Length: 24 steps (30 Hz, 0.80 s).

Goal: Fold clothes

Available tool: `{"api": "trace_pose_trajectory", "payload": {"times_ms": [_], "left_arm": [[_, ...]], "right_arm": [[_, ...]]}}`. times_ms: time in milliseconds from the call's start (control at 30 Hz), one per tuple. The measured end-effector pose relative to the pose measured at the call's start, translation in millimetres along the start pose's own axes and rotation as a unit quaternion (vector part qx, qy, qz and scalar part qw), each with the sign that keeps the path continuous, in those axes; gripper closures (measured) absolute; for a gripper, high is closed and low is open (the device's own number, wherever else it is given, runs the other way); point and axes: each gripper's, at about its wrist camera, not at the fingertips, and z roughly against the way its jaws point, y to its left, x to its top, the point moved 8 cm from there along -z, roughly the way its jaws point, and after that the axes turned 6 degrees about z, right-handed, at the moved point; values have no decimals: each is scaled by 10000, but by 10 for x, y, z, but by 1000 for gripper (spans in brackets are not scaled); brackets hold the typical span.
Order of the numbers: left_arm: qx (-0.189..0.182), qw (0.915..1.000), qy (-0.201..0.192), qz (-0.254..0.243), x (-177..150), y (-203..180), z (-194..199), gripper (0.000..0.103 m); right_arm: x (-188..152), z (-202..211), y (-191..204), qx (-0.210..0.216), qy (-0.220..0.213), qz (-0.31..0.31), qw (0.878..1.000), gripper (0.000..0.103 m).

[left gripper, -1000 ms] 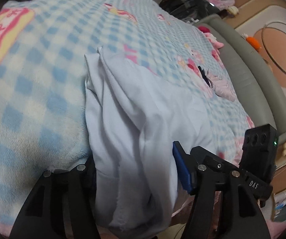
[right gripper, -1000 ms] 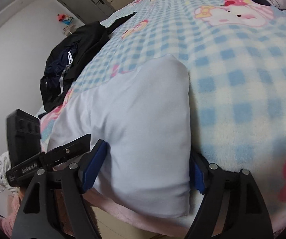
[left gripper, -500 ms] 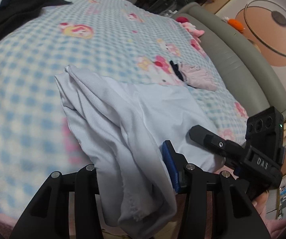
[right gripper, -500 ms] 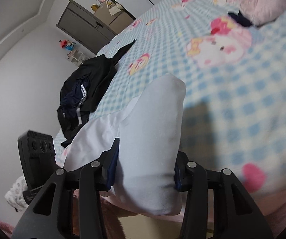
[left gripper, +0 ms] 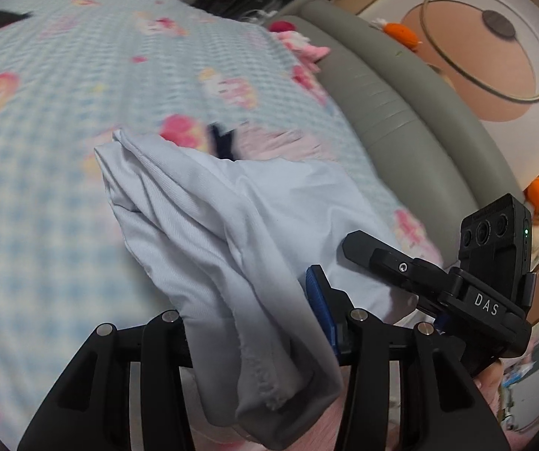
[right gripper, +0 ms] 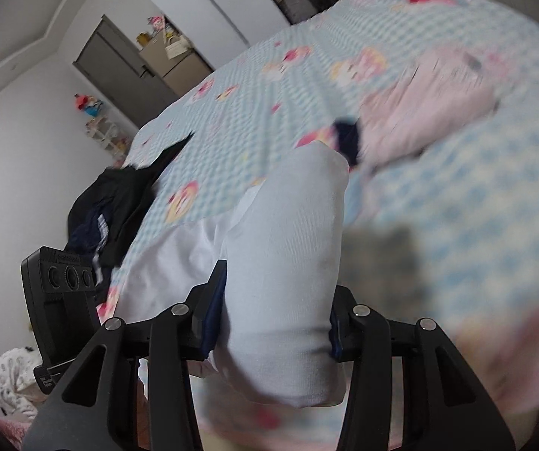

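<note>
A: Start with the big thing. What lies ahead of the two grippers?

B: The checked blanket (left gripper: 62, 195) spreads out ahead of and below both of them. A folded pink garment (right gripper: 427, 112) lies on it further ahead, and a dark heap of clothes (right gripper: 119, 203) sits well off to the left of the right gripper's view.

A: And the piece being folded?

B: The white garment (left gripper: 209, 233) is bunched between the fingers of both grippers and hangs forward from them, its far end drooping toward the blanket just short of the pink garment.

A: How are the jaws standing?

B: The left gripper (left gripper: 254, 323) is pinching a thick gather of the white cloth, a blue pad (left gripper: 320, 312) pressed into it. The right gripper (right gripper: 273, 312) is likewise clamped on a rolled fold of it. Both have just been closing, with cloth between them.

A: So how should the step go?

B: I judge this to be the lift-and-carry of a fold. Keep both hands level with each other so the edge between them stays taut and straight. Carry it forward over the blanket, let the hanging end touch down first, then lay the rest flat.

A: The risk?

B: The left bundle looks loose and uneven; a layer could slip out and crease.
</note>
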Motion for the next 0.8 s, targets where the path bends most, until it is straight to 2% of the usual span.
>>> {"api": "trace_pose_trajectory", "payload": {"times_ms": [200, 267, 300, 367, 400, 467, 500, 533, 600, 667, 733, 800], "left_arm": [[-228, 9980, -205, -556, 947, -593, -676, 56], [-276, 9981, -208, -518, 1170, -642, -925, 54], [-274, 9987, -160, -388, 1249, -592, -1093, 49], [-94, 9999, 99, -38, 1271, -332, -1522, 42], [86, 9994, 324, 65, 1231, -181, -1746, 41], [594, 9933, 984, 117, 1044, 143, -2136, 39], [562, 9931, 1020, 94, 1020, 184, -2150, 38], [408, 9954, 861, 36, 1050, 152, -2067, 37], [179, 9985, 489, -142, 1123, 64, -1872, 38], [147, 9988, -12, -471, 1227, -81, -1610, 38], [297, 9945, -502, -875, 1310, -237, -1408, 40], [334, 9879, -680, -1356, 1338, -431, -1364, 40]], "right_arm": [[1085, 226, -537, -533, -508, 317, 9968, 57], [1345, 184, -760, -807, -584, 398, 9942, 55], [1475, 164, -871, -944, -621, 438, 9926, 49], [1473, -11, -1225, -1140, -440, 276, 9921, 39], [1420, -125, -1427, -1222, -299, 148, 9919, 38], [1314, -349, -1829, -1385, -17, -109, 9903, 36], [1260, -460, -2029, -1466, 125, -237, 9888, 35], [1226, -493, -2148, -1374, 109, -425, 9895, 35], [1243, -326, -2154, -908, -331, -807, 9920, 35], [1363, -76, -2056, -1019, -799, -664, 9893, 35], [1492, 156, -1942, -1133, -1221, -512, 9847, 35], [1650, 287, -1736, -1260, -1456, -207, 9811, 41]]}}
